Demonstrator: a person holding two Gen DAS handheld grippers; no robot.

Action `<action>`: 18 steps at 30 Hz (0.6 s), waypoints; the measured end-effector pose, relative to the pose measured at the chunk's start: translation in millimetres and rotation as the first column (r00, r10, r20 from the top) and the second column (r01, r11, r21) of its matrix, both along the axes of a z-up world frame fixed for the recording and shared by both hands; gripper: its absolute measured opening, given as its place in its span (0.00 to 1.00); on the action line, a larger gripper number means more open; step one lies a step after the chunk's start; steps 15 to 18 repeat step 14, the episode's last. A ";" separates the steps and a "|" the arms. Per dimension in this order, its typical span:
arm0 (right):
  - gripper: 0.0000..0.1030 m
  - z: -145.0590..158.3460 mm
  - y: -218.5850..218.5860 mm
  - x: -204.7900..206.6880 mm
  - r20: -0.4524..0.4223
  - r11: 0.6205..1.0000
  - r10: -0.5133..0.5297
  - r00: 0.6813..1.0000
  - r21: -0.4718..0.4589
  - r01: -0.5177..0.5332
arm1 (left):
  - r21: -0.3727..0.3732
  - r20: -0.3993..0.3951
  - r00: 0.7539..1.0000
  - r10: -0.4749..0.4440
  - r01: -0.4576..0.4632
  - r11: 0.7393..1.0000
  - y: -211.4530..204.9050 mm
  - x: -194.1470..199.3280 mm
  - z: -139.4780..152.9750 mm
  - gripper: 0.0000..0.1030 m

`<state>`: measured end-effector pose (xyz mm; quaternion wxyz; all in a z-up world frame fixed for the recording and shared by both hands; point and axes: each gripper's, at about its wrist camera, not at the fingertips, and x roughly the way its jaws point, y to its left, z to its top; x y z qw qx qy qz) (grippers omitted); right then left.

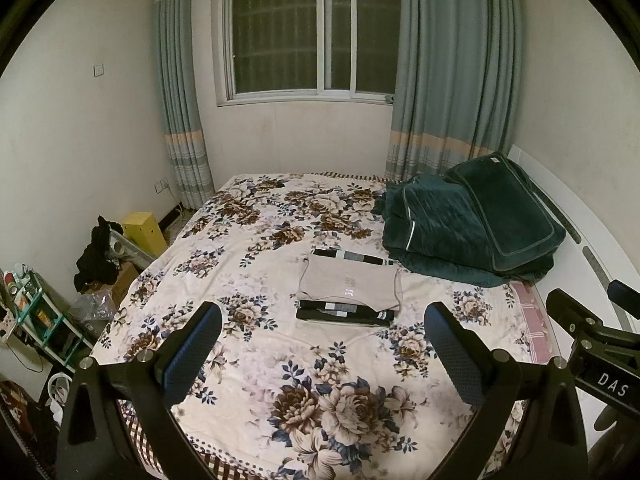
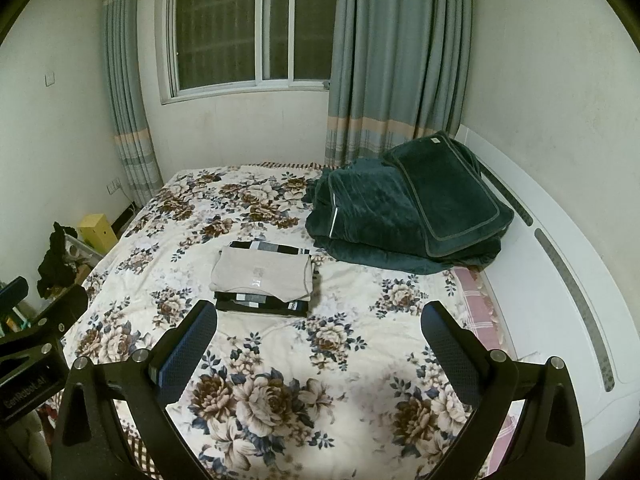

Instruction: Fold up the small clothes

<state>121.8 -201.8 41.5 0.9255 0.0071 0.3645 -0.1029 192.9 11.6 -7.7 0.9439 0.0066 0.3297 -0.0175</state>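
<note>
On bed (image 1: pixel 248 248): folded clothes stack (image 1: pixel 349 286); both claws wide, empty.

A home bedroom: floral-covered bed (image 1: pixel 320 380), curtained window (image 1: pixel 312 32).

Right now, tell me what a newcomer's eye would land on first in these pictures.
The folded beige shirt sits mid-bed atop a stack of black patterned clothes on the floral bedspread. A dark green quilt is heaped at the far right by the white headboard, below the curtained window. The left tongs and right tongs hang open and empty above the near bedspread.
</note>
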 end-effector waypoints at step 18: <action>1.00 -3.2 2.5 -4.1 0.004 1.000 -0.009 1.000 -0.001 0.009 | -0.003 0.005 1.000 0.003 -0.003 1.000 4.3 -0.1 0.8 1.00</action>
